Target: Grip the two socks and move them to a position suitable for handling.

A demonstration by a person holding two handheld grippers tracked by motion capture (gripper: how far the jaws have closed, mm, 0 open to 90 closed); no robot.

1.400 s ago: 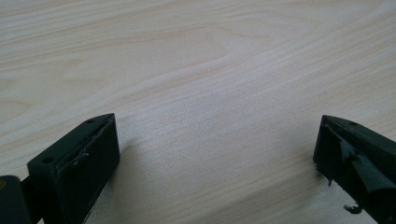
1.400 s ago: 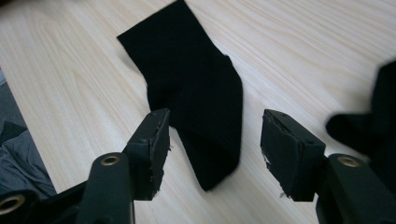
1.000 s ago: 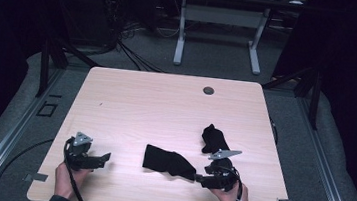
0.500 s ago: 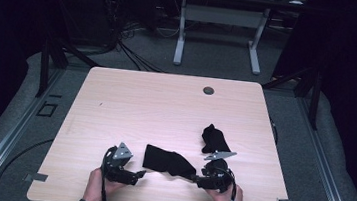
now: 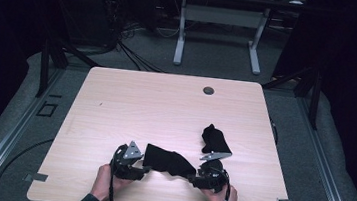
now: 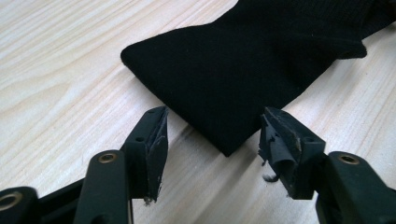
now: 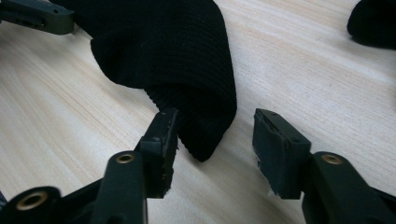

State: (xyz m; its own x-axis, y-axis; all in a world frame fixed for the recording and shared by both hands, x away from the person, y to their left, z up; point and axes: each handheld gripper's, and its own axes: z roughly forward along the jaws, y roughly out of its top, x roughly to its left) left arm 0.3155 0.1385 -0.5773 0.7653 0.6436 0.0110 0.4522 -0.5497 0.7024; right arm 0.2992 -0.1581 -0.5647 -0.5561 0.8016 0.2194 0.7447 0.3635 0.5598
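The left gripper (image 5: 145, 166) has slid rightward along the table's (image 5: 131, 100) near edge up to the left end of the black sock (image 5: 167, 160), its jaws just closing partway, and a sock corner now lies between them untouched. The right gripper (image 5: 193, 178) sits at the sock's other end, jaws half open, one pad touching the fabric without a pinch. A second black sock (image 5: 214, 139) lies near the right edge.

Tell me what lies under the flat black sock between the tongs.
Under the black sock only the wooden table shows, bare around its edges. Whatever the cloth covers stays hidden.
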